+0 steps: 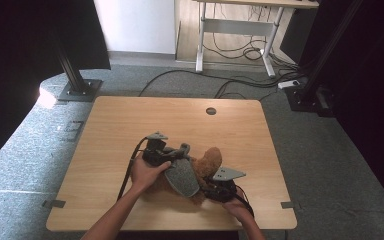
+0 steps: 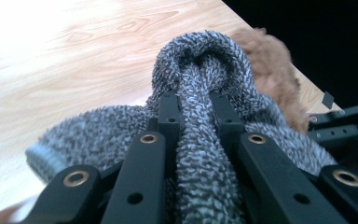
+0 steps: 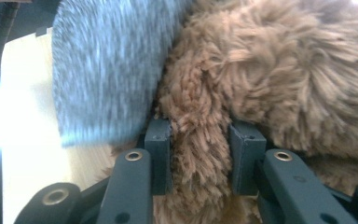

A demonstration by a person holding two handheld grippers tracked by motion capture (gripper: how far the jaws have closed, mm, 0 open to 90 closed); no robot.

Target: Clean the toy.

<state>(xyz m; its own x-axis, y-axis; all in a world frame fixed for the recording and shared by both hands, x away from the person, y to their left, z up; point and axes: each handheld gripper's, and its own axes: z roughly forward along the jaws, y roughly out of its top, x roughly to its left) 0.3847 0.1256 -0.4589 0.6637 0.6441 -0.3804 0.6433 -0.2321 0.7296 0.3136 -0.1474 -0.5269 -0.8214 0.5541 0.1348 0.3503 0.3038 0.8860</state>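
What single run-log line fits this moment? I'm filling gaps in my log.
left gripper: shut on grey sock | right gripper: shut on brown plush toy | both on table

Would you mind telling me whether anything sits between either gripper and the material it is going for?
Nothing visible does. The left gripper is already shut on a fold of the grey towel, and the right gripper is shut on the brown plush toy; the towel drapes against the toy.

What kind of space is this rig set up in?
Probably a lab or office recording bay: a small wooden table on grey carpet, black frame posts on floor plates, cables across the floor, a desk frame behind.
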